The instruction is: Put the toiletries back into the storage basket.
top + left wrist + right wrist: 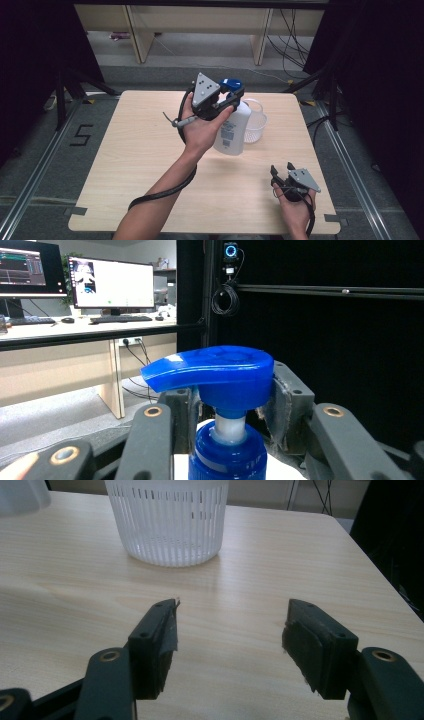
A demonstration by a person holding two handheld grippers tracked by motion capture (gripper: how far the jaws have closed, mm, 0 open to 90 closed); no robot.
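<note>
Looking down from the high view, you get the whole wooden desk (150, 165), which neither gripper view gives you. On it stands the white pump bottle (232, 131), upright near the middle, with the white slatted basket (256, 125) just beside it on its right. Your left tongs (231, 97) are up at the bottle's blue pump head (231, 86); your right tongs (281, 169) sit low near the desk's front right corner, well apart from the bottle.

The left gripper view gives you what the high view can't: the pump head (215, 371) sits between the two pads, spout pointing left, with the blue collar (227, 456) below it. The left tongs are pinching the pump head from both sides. Behind it you see an office desk with monitors (111, 284).

The right gripper view shows your right tongs (230, 640) spread wide, holding nothing, aimed at the basket (170, 522) across bare desk wood.
</note>
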